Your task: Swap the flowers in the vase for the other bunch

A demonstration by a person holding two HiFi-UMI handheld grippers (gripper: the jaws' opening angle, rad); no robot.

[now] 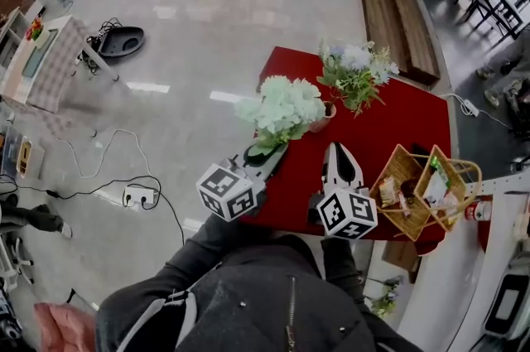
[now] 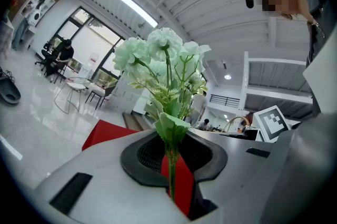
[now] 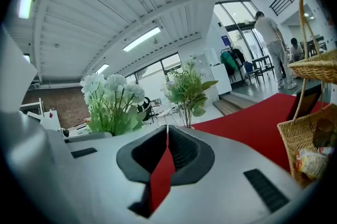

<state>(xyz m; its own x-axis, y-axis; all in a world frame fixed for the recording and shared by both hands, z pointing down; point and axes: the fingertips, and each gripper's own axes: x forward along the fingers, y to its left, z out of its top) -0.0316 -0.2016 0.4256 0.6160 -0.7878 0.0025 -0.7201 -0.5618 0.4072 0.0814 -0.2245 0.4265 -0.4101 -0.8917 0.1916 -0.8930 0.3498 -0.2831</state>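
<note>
My left gripper (image 1: 270, 153) is shut on the green stems of a white-and-green flower bunch (image 1: 282, 105), holding it over the near left edge of the red table (image 1: 414, 114). In the left gripper view the stems (image 2: 169, 165) run up between the jaws to the blooms (image 2: 163, 57). The other bunch (image 1: 356, 74), pale blue and white with green leaves, stands in a small vase (image 1: 325, 115) on the table just beyond. My right gripper (image 1: 340, 151) hovers over the table to the right, shut with nothing in it (image 3: 166, 136). Both bunches (image 3: 111, 96) (image 3: 188, 88) show ahead of it.
A wicker basket (image 1: 421, 186) with several small items sits at the table's near right corner, close to my right gripper. A wooden bench (image 1: 397, 19) lies beyond the table. Cables and a power strip (image 1: 139, 195) lie on the shiny floor at left.
</note>
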